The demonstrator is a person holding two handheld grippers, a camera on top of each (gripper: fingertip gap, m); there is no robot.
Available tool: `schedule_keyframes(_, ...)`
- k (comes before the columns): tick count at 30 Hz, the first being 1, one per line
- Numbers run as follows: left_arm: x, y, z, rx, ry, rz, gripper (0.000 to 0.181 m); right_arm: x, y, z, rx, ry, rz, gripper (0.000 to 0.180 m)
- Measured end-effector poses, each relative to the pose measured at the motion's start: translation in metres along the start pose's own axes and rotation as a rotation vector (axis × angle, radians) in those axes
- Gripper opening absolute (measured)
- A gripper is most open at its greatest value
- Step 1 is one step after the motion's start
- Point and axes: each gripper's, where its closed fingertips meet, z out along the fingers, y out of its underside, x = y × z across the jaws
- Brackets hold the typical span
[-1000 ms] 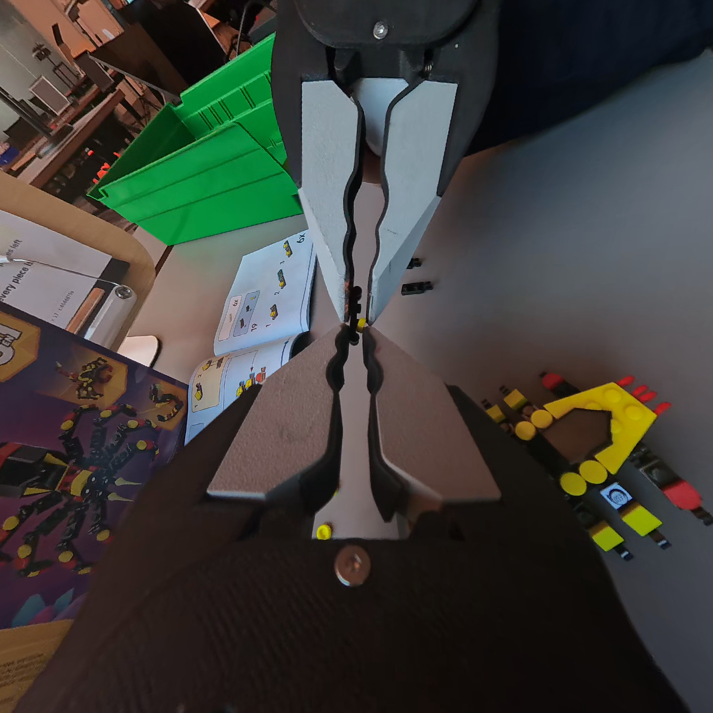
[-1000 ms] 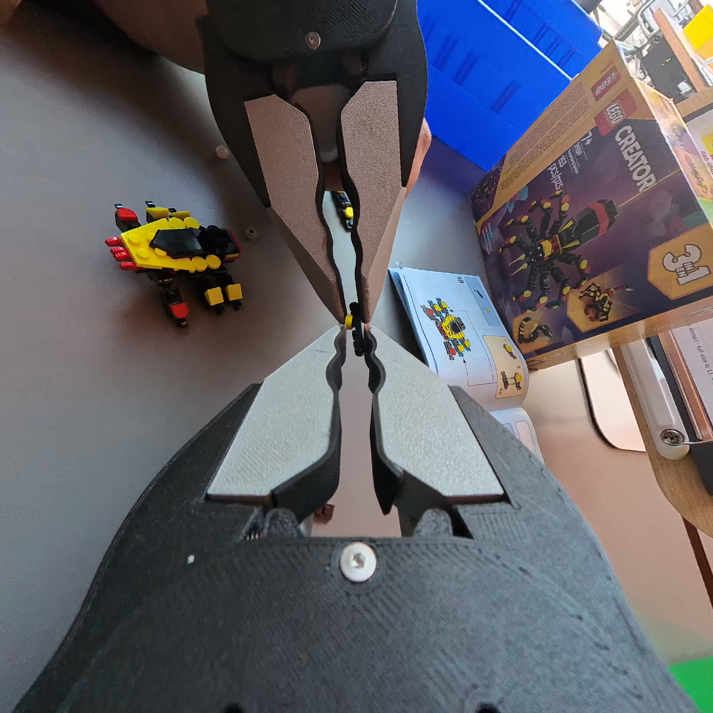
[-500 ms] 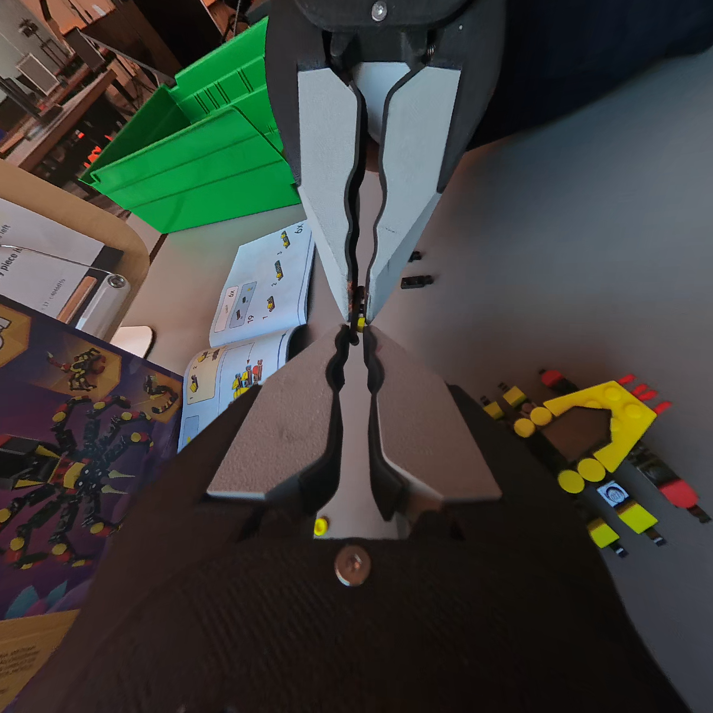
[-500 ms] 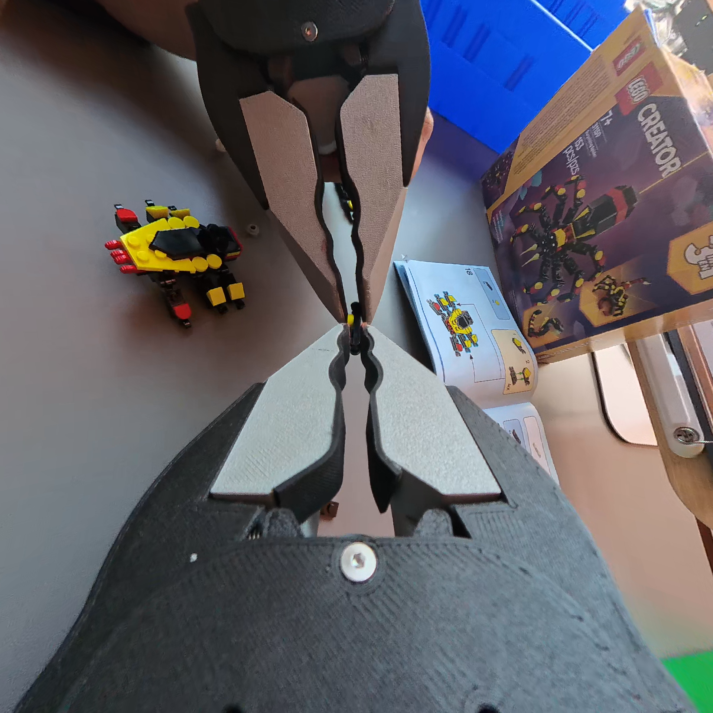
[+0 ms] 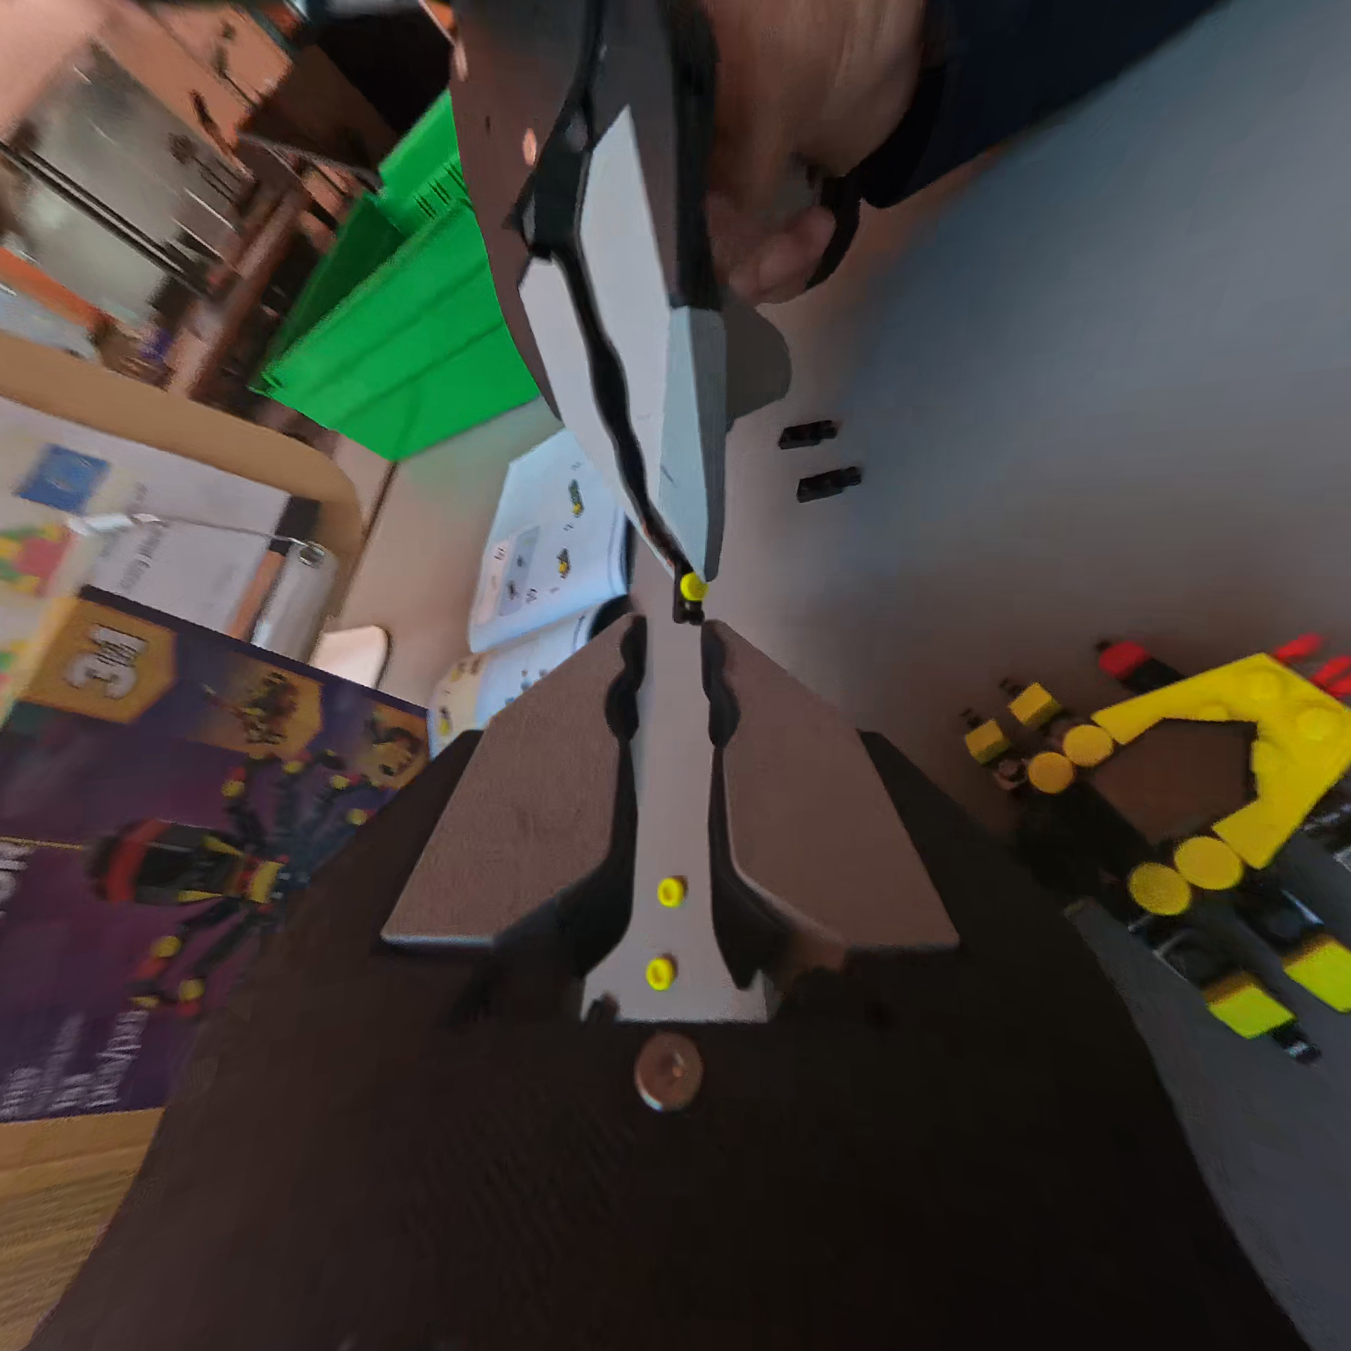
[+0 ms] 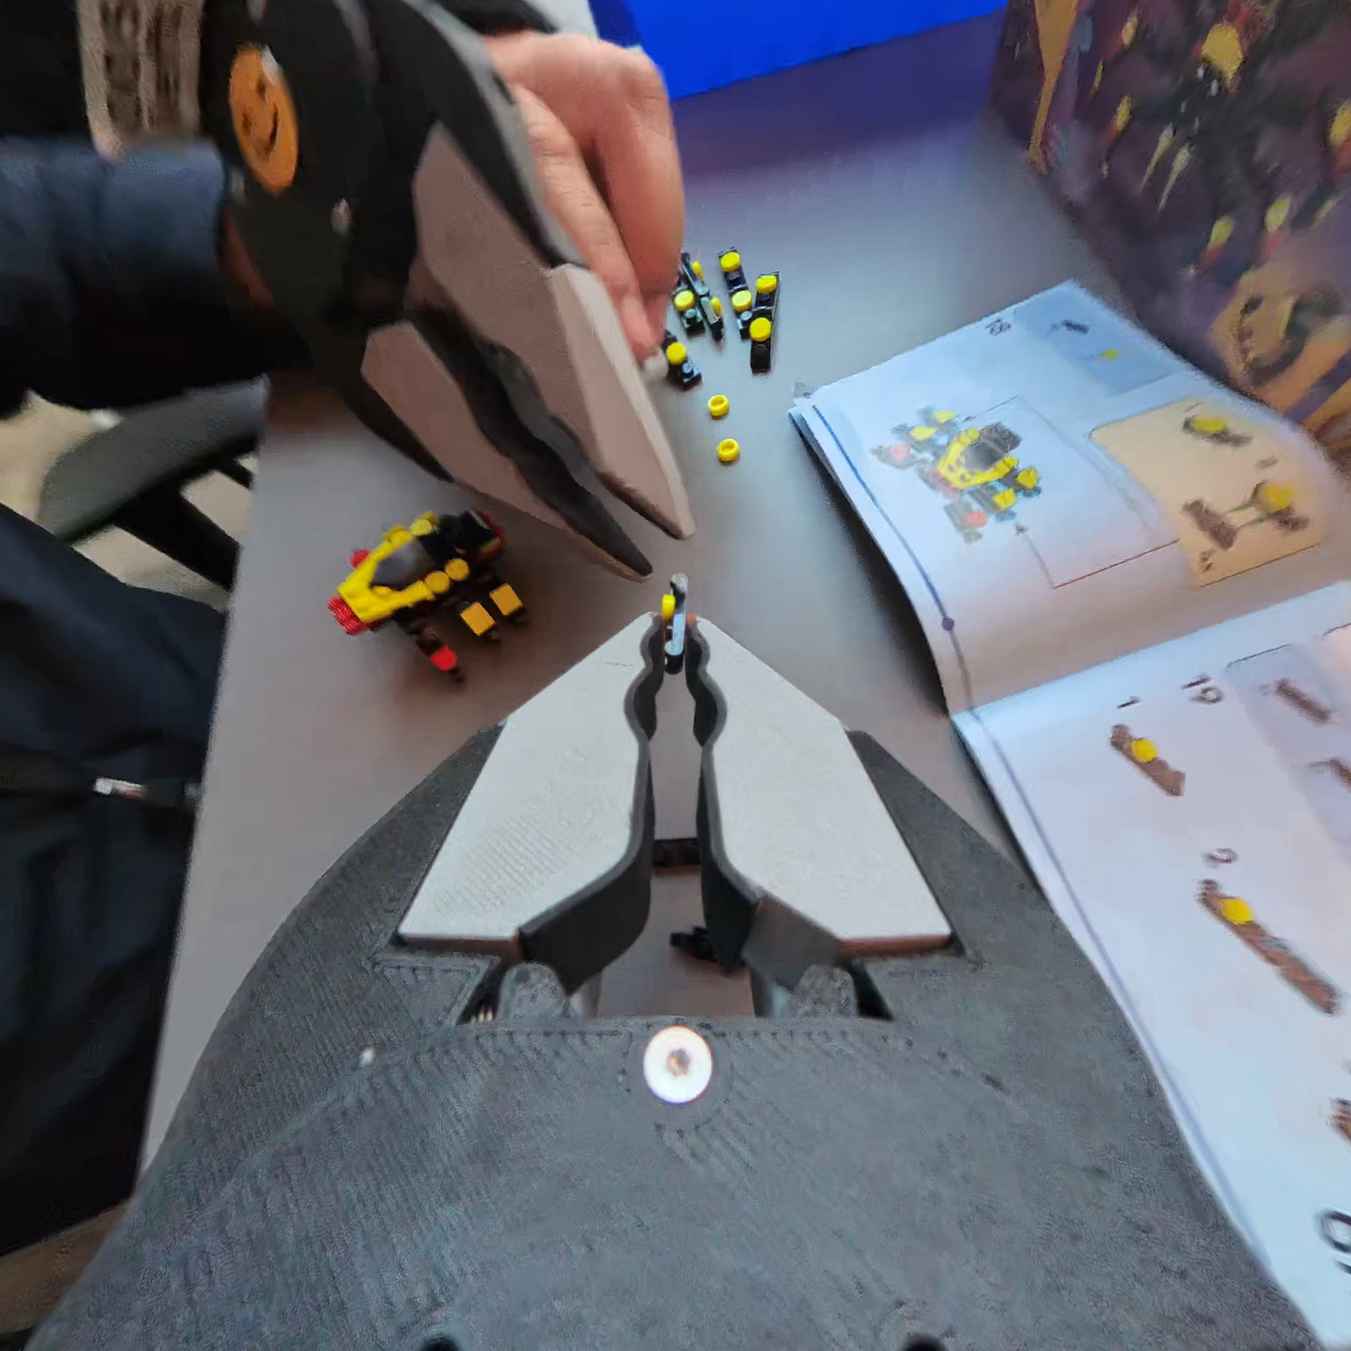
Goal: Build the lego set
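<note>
My right gripper [image 6: 674,629] is shut on a small black piece with a yellow stud [image 6: 676,618] and holds it above the grey table [image 6: 841,219]. In the left wrist view, the right gripper [image 5: 694,577] comes in from above with that piece [image 5: 690,593] at its tips. My left gripper [image 5: 672,632] is open and empty just below the piece. In the right wrist view the left gripper [image 6: 665,552] sits just beyond the piece, apart from it. The yellow, black and red model [image 6: 409,577] lies on the table to the left; it also shows in the left wrist view [image 5: 1243,731].
Two loose yellow studs [image 6: 718,406] and a cluster of black pieces with yellow studs [image 6: 731,307] lie behind the left gripper. Two small black pieces [image 5: 830,482] lie farther off. The open instruction booklet [image 6: 1023,475], set box [image 5: 183,804], green bins [image 5: 409,343] and a blue bin [image 6: 767,36] border the table. My left and right fingertips are right by each other.
The left gripper has opened and let go of the small piece. The two grippers have drawn apart and both views have swung; the right gripper keeps the piece.
</note>
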Motion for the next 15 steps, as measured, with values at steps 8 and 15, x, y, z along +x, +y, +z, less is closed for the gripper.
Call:
schedule_keyframes(8,0.001,-0.005,0.000,0.020,-0.022,0.051,0.007,-0.017,-0.012,-0.004,0.094,-0.229,0.211,0.002)
schedule_keyframes(15,0.016,0.008,0.003,-0.067,0.153,-0.120,0.005,-0.008,0.001,-0.001,0.036,-0.192,0.206,0.006)
